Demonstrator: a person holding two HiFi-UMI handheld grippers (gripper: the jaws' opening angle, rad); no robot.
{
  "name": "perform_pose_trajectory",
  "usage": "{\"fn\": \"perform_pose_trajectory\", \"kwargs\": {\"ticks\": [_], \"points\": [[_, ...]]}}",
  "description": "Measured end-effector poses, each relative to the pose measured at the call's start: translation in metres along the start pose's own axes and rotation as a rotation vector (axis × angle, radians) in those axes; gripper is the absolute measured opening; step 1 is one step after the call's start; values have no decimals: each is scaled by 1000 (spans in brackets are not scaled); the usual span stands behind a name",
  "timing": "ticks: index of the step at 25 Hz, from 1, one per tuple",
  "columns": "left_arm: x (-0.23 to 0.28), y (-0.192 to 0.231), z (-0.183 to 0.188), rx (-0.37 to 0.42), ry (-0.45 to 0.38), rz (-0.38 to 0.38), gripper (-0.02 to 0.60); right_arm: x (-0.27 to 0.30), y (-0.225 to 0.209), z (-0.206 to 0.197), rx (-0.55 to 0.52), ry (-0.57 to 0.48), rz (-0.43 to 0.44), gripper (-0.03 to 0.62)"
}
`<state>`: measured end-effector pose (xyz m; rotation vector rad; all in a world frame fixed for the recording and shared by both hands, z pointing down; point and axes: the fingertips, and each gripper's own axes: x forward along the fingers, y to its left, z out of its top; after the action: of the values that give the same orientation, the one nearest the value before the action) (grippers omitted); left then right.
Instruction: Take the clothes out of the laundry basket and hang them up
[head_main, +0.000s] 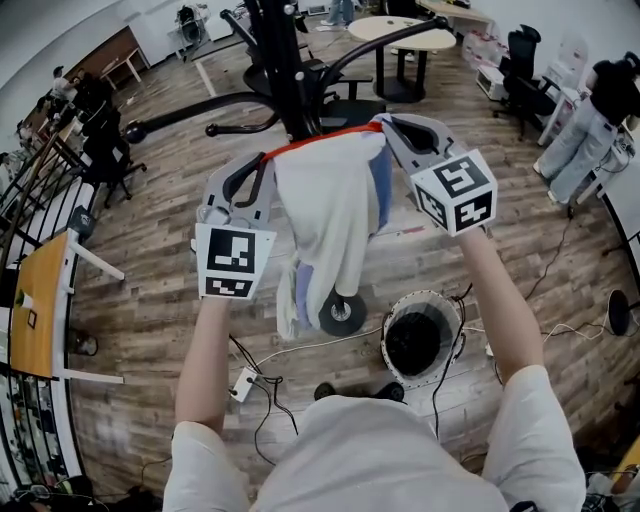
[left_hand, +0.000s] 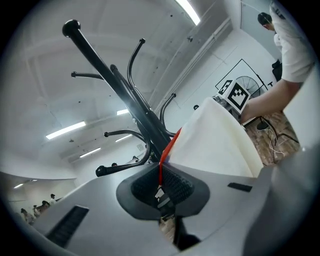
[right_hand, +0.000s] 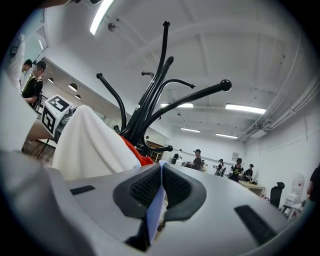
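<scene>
Left gripper (left_hand: 161, 176): jaws pressed together, pinching red edge of white cloth garment (head_main: 330, 205). Right gripper (right_hand: 161, 172): jaws squeezed tight too, pinching pale blue part of same garment. Garment hangs stretched between both grippers, held up right by tall black metal coat rack (head_main: 283, 70). Round white mesh laundry basket (head_main: 388, 330) sits on wood floor (head_main: 160, 290) below, near person's feet.

A wood-plank floor (head_main: 150, 290) spreads across a large open room. A round pale table (head_main: 402, 36) stands at the far side, black office chairs (head_main: 522, 72) to its right, and an orange-topped desk (head_main: 38, 310) at the left edge. Cables (head_main: 262, 398) trail over the floor. Strip lights (right_hand: 245, 108) glow on the white ceiling (right_hand: 225, 55) above white walls (right_hand: 280, 150).
</scene>
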<state>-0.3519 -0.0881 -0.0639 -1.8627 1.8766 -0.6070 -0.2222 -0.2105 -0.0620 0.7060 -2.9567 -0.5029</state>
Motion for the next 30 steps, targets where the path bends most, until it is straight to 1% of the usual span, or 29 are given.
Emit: {"fn": "perform_pose_trajectory", "kwargs": {"ticks": [5, 8, 14, 20, 25, 26, 28, 29, 30], "points": [[1, -20, -3, -16, -16, -47, 29, -5, 14, -8, 11, 1, 17, 19], [3, -27, -4, -18, -25, -67, 29, -5, 21, -10, -8, 5, 27, 20], [3, -36, -8, -34, -24, -87, 29, -7, 28, -15, -26, 13, 29, 24], [0, -42, -7, -52, -40, -103, 30, -10, 35, -15, -38, 8, 28, 34], [-2, -48, -5, -56, -61, -135, 31, -13, 39, -15, -46, 1, 22, 48], [-3, -49, -5, -57, -65, -140, 39, -13, 39, -14, -45, 0, 21, 51], [-4, -51, -5, -58, -69, -149, 115, -14, 39, -14, -41, -4, 16, 76], [-4, -52, -5, -57, -71, -154, 121, -16, 38, -14, -39, -5, 11, 96], [-5, -53, -5, -56, -73, -159, 123, -17, 37, -14, -39, -5, 5, 97]]}}
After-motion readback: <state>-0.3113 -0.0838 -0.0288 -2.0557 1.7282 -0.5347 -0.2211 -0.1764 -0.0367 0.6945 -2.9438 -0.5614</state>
